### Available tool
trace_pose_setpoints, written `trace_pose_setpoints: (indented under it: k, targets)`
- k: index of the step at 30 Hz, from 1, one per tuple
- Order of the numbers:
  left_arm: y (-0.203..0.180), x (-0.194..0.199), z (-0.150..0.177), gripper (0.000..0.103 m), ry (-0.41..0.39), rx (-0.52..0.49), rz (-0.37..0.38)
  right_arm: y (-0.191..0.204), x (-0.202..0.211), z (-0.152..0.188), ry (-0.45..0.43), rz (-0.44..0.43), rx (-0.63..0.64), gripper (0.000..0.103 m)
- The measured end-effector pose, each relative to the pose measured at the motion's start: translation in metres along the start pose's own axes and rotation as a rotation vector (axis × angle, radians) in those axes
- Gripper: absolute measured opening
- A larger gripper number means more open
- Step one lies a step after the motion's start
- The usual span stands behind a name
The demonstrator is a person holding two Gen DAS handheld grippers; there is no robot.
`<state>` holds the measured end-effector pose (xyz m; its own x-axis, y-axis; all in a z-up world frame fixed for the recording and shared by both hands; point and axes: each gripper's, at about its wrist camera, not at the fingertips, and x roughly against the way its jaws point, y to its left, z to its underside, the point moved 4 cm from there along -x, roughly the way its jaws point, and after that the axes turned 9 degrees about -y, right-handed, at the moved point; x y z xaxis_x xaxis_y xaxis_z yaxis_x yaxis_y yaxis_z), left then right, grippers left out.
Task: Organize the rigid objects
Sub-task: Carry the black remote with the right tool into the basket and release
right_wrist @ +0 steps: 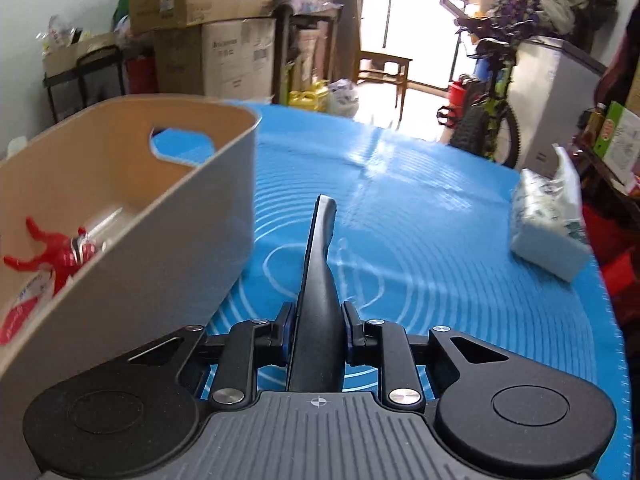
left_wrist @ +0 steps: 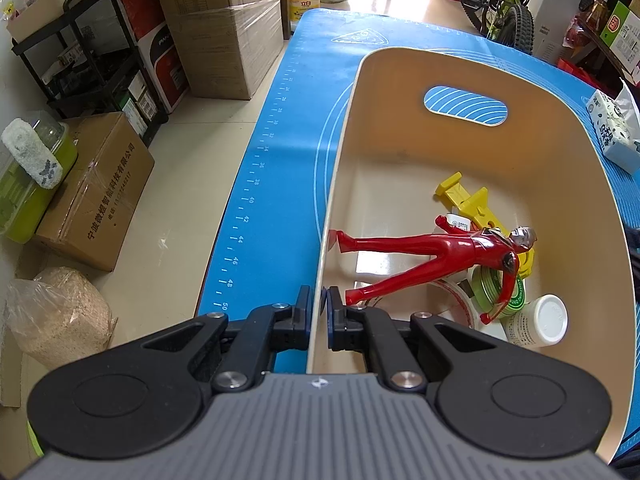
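A beige bin (left_wrist: 400, 80) stands on the blue mat (left_wrist: 304, 80). My left gripper (left_wrist: 319, 304) is shut on the bin's near left rim. Inside lie a red toy figure (left_wrist: 432, 248), a yellow plastic piece (left_wrist: 468, 200), a green tape roll (left_wrist: 490, 288), a clear tape roll (left_wrist: 456, 300) and a white jar (left_wrist: 540, 320). My right gripper (right_wrist: 316, 324) is shut on a black curved tool (right_wrist: 320, 264), held above the mat (right_wrist: 440, 240) to the right of the bin (right_wrist: 160, 216). The red figure (right_wrist: 44, 248) shows inside.
A tissue pack (right_wrist: 548, 224) lies at the mat's right edge and also shows in the left wrist view (left_wrist: 612, 128). Cardboard boxes (left_wrist: 224, 28), a black rack (left_wrist: 92, 48) and a sack (left_wrist: 60, 316) are on the floor left. A bicycle (right_wrist: 488, 112) and chair (right_wrist: 380, 64) stand beyond.
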<state>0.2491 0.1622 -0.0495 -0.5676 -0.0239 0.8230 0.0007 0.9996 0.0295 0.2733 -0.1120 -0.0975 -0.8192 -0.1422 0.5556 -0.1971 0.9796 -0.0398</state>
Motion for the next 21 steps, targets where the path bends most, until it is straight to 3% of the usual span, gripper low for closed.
trace_pose_setpoints:
  k: [11, 21]
  targets:
    - [0.000, 0.000, 0.000, 0.008, 0.000, 0.003, 0.001, -0.015, 0.044, -0.032, -0.077, 0.066, -0.037, 0.033]
    - [0.000, 0.001, 0.000, 0.008, -0.002, 0.001, -0.002, 0.019, 0.097, -0.089, -0.233, 0.026, 0.009, 0.033]
